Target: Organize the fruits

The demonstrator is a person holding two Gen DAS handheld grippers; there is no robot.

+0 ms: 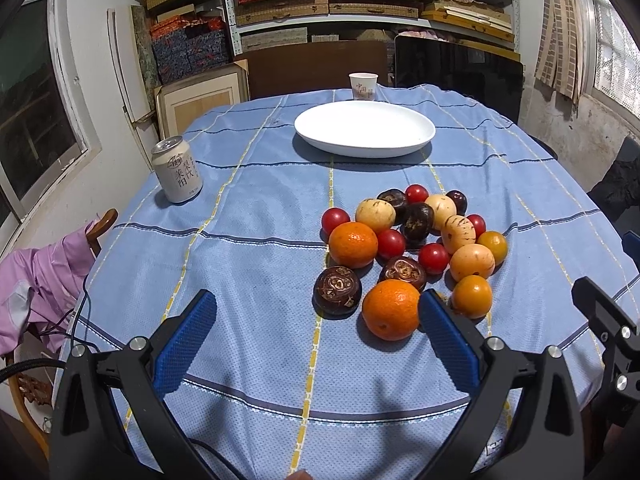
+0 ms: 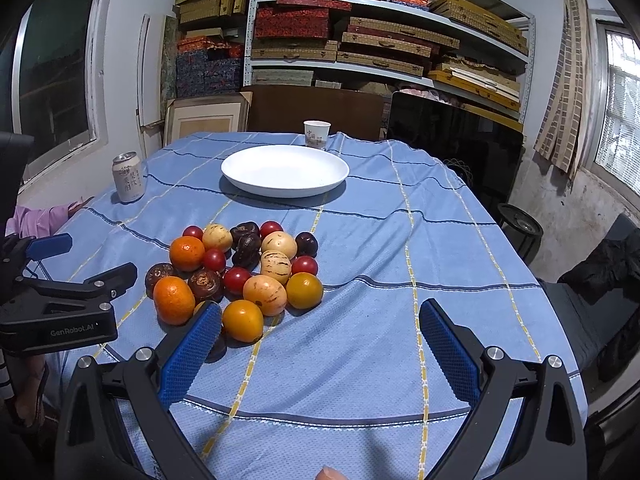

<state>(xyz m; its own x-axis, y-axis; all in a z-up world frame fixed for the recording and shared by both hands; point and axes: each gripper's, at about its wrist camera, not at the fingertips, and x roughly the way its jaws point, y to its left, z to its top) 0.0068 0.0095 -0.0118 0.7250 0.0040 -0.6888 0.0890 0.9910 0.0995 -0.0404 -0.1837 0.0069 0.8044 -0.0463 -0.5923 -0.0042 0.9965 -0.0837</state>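
fruits heaped near, plate waiting far

both the left gripper (image 1: 318,312) and right gripper (image 2: 320,320) gape wide and empty, ready to pick; the fruit pile (image 1: 416,248) lies loose on the tablecloth (image 1: 248,264), the white plate (image 1: 365,128) bare beyond.

The black left gripper with blue ribbed pads (image 1: 316,320) and its matching right gripper (image 2: 320,330) filled the lower frame, jaws spread wide.

Both handheld grippers look identical: chunky matte black plastic frames, each finger ending in a bright blue pad (image 1: 182,346) with a fine dotted grip texture. Shiny silver screws (image 1: 137,343) sit at the pivots (two per side, looks like). The left gripper (image 2: 60,264) has "GenRobot.AI" printed in grey on its body. Thin black cables (image 1: 76,320) trail off it.
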